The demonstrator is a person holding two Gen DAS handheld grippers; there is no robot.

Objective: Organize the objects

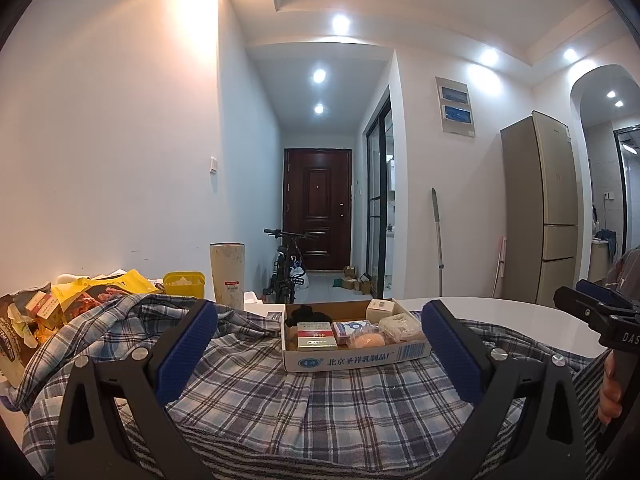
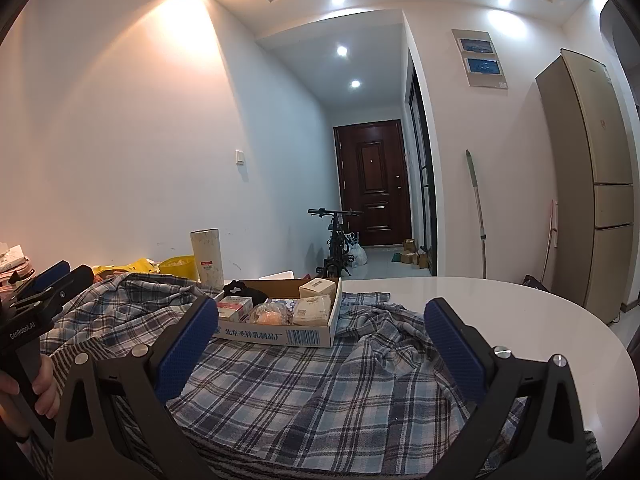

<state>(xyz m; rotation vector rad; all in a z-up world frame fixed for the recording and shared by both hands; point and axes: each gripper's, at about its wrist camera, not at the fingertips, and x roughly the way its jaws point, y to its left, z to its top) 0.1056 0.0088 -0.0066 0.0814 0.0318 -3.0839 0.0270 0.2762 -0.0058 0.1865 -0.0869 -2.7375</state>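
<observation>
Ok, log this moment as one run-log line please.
left gripper: open, empty | right gripper: open, empty | cardboard tray: on plaid shirt, holding small items

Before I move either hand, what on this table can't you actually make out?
- Table under the plaid shirt: covered, both views.
- Cardboard tray contents: labels too small; near wall hides their bases.
- Black item in its back corner: too dark to identify.
- Snack pile: cut off by left wrist view's edge.
- Yellow tub: contents unreadable, shirt hides its base.
</observation>
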